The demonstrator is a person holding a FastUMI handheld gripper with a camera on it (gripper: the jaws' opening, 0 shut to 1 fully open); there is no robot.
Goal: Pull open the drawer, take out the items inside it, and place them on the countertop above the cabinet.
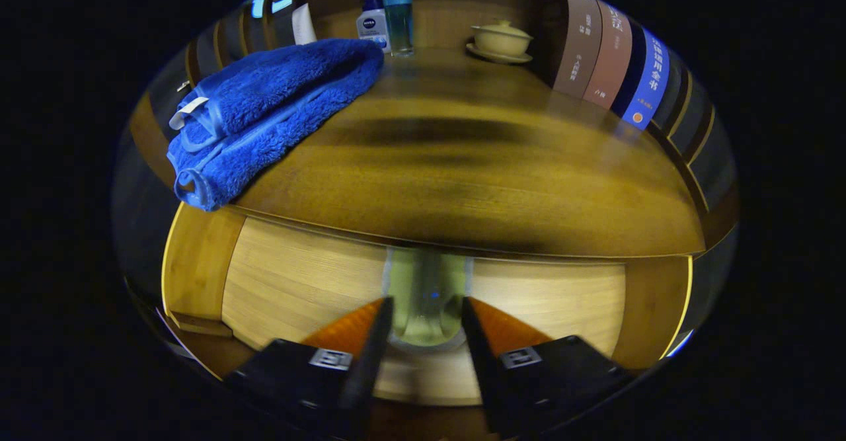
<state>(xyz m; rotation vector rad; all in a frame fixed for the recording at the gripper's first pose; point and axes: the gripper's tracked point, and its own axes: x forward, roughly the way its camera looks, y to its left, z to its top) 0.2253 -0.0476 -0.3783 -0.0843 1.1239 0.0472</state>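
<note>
Below the front edge of the wooden countertop (462,183) I see the drawer (297,282), its pale wood panel framed by darker wood sides. A translucent, green-tinted container (426,272) stands upright in front of that panel, right between my fingers. My gripper (426,301) has both fingers against the container's sides, so it is shut on it. The lower part of the container sits between the fingers and its top reaches the underside of the countertop edge. A folded blue towel (271,110) lies on the countertop's left side, overhanging the front edge.
At the back of the countertop stand a white bottle (372,26) and a clear bottle with a teal cap (399,21). A lidded cream cup on a saucer (500,41) sits to their right. Upright books (611,64) line the right side.
</note>
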